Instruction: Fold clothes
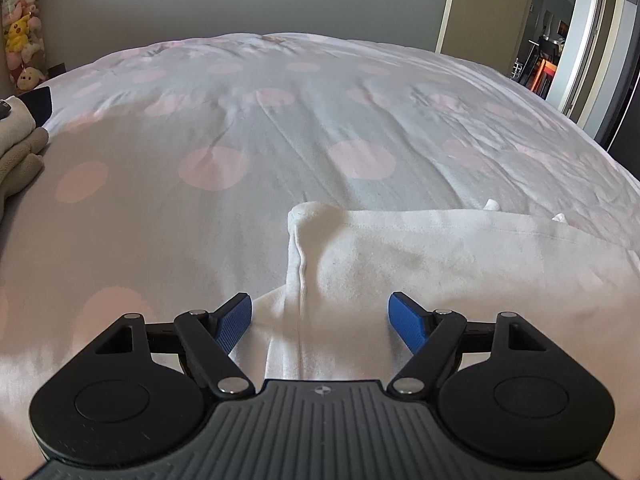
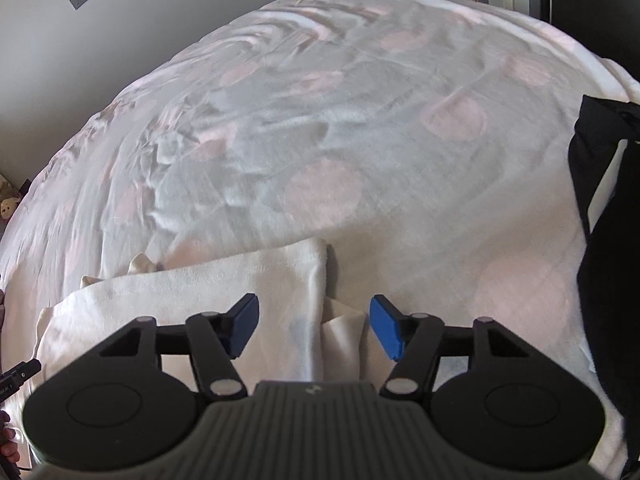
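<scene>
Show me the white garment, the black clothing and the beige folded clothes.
white garment (image 1: 460,256), left wrist view, flat top layer.
black clothing (image 2: 600,152), right wrist view, upper part at right edge.
beige folded clothes (image 1: 18,148), left wrist view, front fold.

Bedroom with a wide bed and a grey wall

The bed (image 1: 280,128) wears a pale cover with pink dots; plush toys (image 1: 22,20) hang at left, a door (image 1: 468,4) stands open at right.

Plush toys (image 1: 22,20), open door (image 1: 456,4), maybe hallway.
</scene>
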A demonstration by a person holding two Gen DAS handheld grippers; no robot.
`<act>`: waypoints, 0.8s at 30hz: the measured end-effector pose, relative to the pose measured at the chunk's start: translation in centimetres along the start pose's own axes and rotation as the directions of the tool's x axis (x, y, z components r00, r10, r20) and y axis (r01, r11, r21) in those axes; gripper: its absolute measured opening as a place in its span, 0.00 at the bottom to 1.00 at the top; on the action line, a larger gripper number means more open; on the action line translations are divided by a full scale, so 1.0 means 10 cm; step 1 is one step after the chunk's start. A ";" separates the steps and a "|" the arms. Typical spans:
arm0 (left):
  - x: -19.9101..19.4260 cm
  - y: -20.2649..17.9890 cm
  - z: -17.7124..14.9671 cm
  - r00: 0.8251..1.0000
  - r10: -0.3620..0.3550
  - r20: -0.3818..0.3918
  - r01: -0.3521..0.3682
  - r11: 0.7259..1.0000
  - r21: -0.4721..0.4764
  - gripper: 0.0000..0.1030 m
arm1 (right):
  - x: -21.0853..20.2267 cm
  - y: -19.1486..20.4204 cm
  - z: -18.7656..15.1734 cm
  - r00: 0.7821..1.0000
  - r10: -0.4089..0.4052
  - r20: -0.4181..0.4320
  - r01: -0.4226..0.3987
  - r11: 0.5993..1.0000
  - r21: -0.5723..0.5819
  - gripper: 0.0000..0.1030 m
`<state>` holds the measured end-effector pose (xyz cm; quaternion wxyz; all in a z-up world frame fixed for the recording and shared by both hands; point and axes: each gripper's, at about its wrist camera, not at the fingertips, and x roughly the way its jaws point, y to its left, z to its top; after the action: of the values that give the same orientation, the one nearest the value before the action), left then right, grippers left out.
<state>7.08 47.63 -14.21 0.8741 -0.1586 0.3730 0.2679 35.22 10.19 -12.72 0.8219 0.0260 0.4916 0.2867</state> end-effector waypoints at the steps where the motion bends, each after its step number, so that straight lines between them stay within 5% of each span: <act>1: 0.00 0.00 0.01 1.000 0.000 0.001 0.000 1.000 0.000 0.73 | 0.03 0.01 -0.02 1.000 0.002 -0.012 -0.002 1.000 -0.006 0.61; 10: -0.02 -0.01 0.03 1.000 0.001 -0.001 -0.001 0.999 0.037 0.73 | 0.18 -0.10 -0.24 0.998 -0.037 -0.059 0.035 0.999 -0.035 0.48; 12: -0.03 -0.01 0.04 1.000 0.008 -0.005 -0.008 0.999 0.048 0.73 | 0.18 -0.06 -0.25 0.998 -0.016 -0.060 0.014 1.000 -0.027 0.27; 14: -0.06 0.00 0.05 1.000 0.016 -0.004 -0.016 0.999 0.050 0.73 | 0.17 0.00 -0.26 0.998 -0.014 -0.057 0.012 0.999 -0.034 0.18; 24: -0.25 0.18 0.15 0.999 -0.039 -0.020 0.040 0.999 0.005 0.71 | -0.33 0.50 -0.18 1.000 -0.004 0.024 0.006 0.997 -0.081 0.13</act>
<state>5.46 48.90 -11.50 0.8759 -0.1660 0.3792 0.2478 30.36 12.27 -9.45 0.8289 -0.0052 0.4696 0.3039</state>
